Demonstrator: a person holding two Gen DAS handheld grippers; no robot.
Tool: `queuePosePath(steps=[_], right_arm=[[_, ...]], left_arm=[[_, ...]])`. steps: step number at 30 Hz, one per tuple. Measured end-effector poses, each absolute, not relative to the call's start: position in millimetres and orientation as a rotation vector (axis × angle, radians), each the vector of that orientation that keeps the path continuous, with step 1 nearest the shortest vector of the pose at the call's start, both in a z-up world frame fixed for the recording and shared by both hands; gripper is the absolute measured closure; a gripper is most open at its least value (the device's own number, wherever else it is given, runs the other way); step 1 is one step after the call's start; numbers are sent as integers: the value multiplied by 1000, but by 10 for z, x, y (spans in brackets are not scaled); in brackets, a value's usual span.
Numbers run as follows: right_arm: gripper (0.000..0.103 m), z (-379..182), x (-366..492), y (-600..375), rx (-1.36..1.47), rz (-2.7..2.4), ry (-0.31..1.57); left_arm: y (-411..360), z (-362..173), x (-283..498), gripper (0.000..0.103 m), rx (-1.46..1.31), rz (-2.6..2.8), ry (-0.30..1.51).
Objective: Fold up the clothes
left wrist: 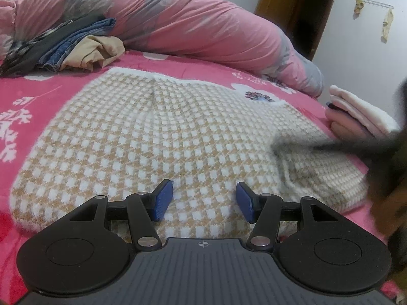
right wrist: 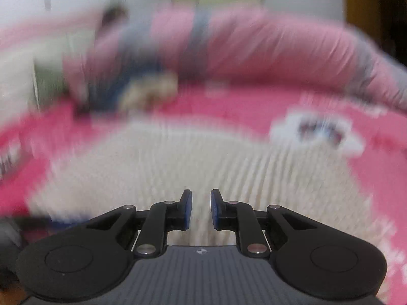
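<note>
Sweater: one checked tan-and-white knit sweater (left wrist: pixel 162 137) is lying spread flat across the middle of the left wrist view, on the pink bedsheet (left wrist: pixel 38 96); its right edge is blurring under a dark streak at the right of the frame; in the right wrist view it is showing as a pale smear (right wrist: pixel 178 167) at centre.
Left gripper: one, the left gripper (left wrist: pixel 204 202) is hovering low centre over the sweater's near hem; its two blue pads (left wrist: pixel 161 200) are standing wide apart with nothing between them.
Right gripper: one, the right gripper (right wrist: pixel 201 209) is sitting low centre in its own blurred view; its two jaws are standing a narrow gap apart, and pale knit is showing through that gap; whether they are pinching cloth I cannot tell.
Unfolded pile: one heap of clothes (left wrist: pixel 63 45) is lying at upper left; denim, tan and dark pieces, three at least.
Folded stack: one pale folded stack (left wrist: pixel 356 111) is resting at the right edge.
Quilt: one rolled pink-and-grey quilt (left wrist: pixel 190 17) is stretching across the top.
</note>
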State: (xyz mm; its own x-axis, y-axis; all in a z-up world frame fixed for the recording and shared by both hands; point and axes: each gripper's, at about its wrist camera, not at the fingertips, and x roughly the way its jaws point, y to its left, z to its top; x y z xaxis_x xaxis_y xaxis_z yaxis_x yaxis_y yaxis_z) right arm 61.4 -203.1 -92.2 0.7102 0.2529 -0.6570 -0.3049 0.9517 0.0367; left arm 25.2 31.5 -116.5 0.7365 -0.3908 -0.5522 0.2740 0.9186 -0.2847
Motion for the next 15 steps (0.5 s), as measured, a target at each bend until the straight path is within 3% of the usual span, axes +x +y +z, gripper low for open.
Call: queuePosePath(steps=[5, 8, 15], right_arm=[[86, -778, 686, -2096, -30, 309, 761], [86, -555, 674, -2052, -27, 304, 674], [85, -606, 862, -1886, -104, 339, 682]], left_arm=[[368, -1177, 264, 48, -212, -387, 646], [386, -1173, 268, 48, -232, -390, 651], [391, -1177, 249, 48, -229, -393, 644]])
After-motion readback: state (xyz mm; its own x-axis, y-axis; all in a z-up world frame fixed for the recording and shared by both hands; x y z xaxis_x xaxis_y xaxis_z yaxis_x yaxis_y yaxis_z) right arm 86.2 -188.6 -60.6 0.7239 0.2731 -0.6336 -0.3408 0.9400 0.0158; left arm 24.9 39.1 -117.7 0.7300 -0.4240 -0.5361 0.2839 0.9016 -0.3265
